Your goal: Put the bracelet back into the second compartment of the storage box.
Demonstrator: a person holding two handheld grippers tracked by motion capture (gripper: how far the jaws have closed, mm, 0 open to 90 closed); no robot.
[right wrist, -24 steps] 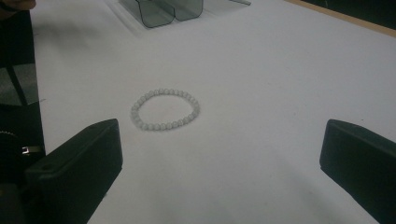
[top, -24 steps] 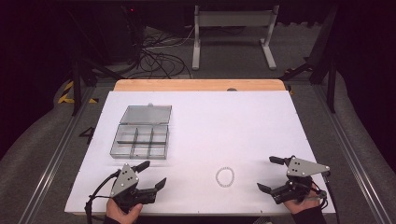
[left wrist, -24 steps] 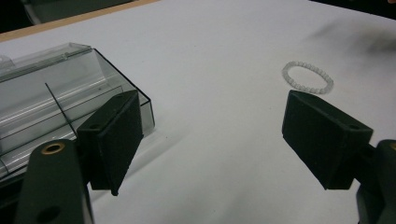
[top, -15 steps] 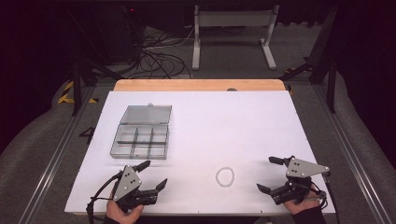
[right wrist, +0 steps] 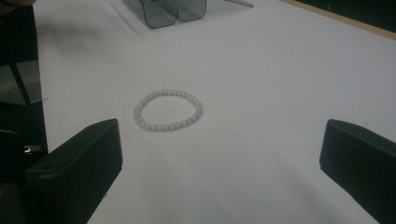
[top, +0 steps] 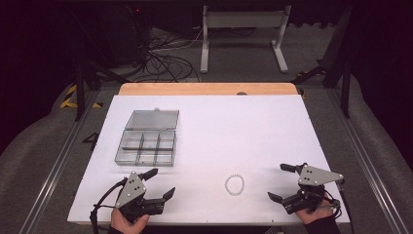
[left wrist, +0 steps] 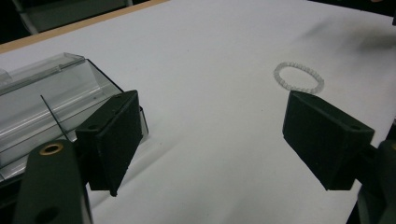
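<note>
A white bead bracelet (top: 234, 185) lies flat on the white table near its front edge, between my two grippers; it also lies ahead in the left gripper view (left wrist: 299, 77) and the right gripper view (right wrist: 168, 109). A clear compartment box (top: 147, 142) with its lid open stands at the left middle. My left gripper (top: 159, 183) sits at the front left, just in front of the box, open and holding nothing (left wrist: 210, 140). My right gripper (top: 283, 182) rests at the front right, open and holding nothing (right wrist: 219, 163), pointing toward the bracelet.
The white table top (top: 234, 126) has a wooden strip (top: 209, 88) along its far edge. Beyond it are cables (top: 160, 53) and a metal stand (top: 243, 29) on the floor. Metal rails (top: 58, 161) run along both sides of the table.
</note>
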